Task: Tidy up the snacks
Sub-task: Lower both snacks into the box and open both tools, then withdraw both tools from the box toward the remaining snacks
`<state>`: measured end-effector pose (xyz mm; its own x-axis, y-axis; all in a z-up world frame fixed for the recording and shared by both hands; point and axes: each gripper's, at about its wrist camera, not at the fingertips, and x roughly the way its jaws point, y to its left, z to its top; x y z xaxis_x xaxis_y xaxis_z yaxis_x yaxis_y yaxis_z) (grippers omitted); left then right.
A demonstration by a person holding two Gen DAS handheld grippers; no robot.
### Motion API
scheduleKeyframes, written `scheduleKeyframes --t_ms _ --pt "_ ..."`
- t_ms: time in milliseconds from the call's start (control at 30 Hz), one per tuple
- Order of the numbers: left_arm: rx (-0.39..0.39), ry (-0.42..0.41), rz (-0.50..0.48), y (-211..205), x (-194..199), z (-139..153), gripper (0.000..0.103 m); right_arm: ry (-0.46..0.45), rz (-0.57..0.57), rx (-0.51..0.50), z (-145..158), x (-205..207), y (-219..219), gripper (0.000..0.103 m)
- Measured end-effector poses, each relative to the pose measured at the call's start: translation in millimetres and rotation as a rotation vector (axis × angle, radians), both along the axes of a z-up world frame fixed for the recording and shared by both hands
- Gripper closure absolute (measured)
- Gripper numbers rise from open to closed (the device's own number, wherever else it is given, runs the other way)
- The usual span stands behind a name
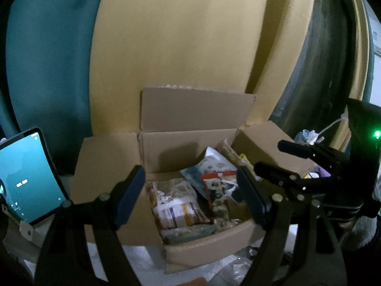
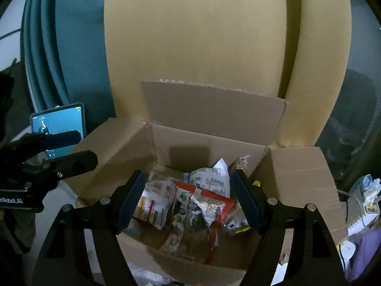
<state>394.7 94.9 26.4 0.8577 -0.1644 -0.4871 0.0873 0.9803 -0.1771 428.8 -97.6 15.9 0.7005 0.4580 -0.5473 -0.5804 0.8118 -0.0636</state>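
Observation:
An open cardboard box (image 1: 204, 243) (image 2: 214, 147) sits below both grippers, its flaps spread outward. Several snack packets lie loose inside: a white packet with purple and yellow print (image 1: 178, 211) (image 2: 154, 205), a red-edged packet (image 1: 218, 174) (image 2: 209, 196) and a white printed pouch (image 1: 215, 162) (image 2: 209, 178). My left gripper (image 1: 190, 197) (image 2: 87, 146) hovers open over the box's left half with nothing between its blue pads. My right gripper (image 2: 188, 202) (image 1: 269, 156) hangs open over the packets, and its pads touch none of them.
A tall tan panel (image 1: 190, 47) (image 2: 195, 35) stands right behind the box, with teal padding (image 1: 47, 59) (image 2: 47, 47) to its left. A lit phone (image 1: 28, 183) (image 2: 62, 124) is at the left. Small clutter (image 2: 366, 190) lies at the right, and plastic wrap (image 1: 226, 269) in front.

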Motion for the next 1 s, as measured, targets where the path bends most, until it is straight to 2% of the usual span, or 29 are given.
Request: scheduleKeyframes --t_ms 567,1000 --pt "0.020 -0.055 -0.028 -38 -56 25 0.023 -0.042 -0.018 0.031 24 -50 -39 0.025" --pt "0.032 -0.070 -0.074 -80 -87 29 0.023 -0.065 -0.046 0.049 30 -83 -81 0.025"
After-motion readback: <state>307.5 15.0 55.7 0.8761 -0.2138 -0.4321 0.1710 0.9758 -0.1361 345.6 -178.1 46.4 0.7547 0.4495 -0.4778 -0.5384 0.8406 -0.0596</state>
